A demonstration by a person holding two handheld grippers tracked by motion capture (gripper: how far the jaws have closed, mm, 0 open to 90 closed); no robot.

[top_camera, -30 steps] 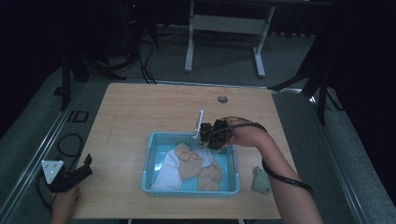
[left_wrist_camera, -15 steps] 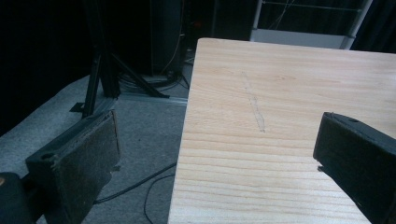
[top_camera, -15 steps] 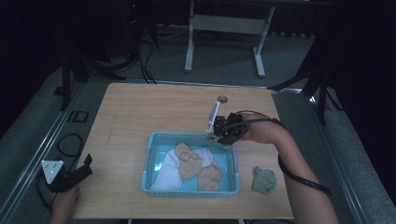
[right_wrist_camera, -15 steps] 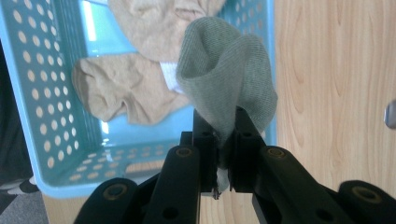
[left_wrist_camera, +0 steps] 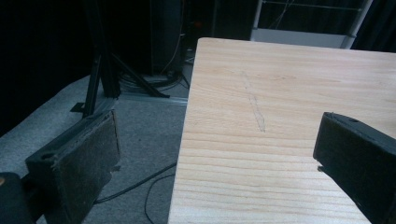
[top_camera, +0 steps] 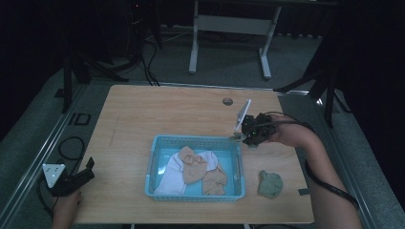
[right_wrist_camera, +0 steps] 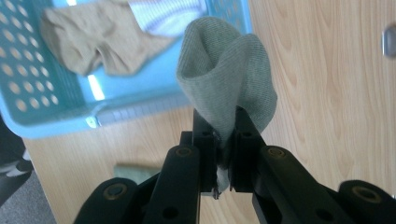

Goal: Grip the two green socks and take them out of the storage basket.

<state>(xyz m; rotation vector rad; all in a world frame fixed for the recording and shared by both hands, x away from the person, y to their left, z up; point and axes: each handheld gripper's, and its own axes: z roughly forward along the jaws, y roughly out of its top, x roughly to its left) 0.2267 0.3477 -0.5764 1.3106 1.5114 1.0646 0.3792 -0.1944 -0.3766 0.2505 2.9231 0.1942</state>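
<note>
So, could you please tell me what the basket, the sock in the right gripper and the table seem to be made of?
Basket: likely moulded plastic, light blue, its walls pierced with rows of round holes. Grey-green sock: knitted fabric, matte, with fine ribbing visible; it folds softly between the shut jaws of the right gripper. Table: pale wood or wood-look laminate, showing grain lines.

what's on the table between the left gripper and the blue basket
Nothing: in the high view, bare wood runs from the left gripper at the table's edge to the blue basket.

basket (top_camera: 152, 168) mid-table (socks (top_camera: 193, 166) inside) | loose sock (top_camera: 270, 183) right of it | right gripper (top_camera: 237, 137) behind
</note>
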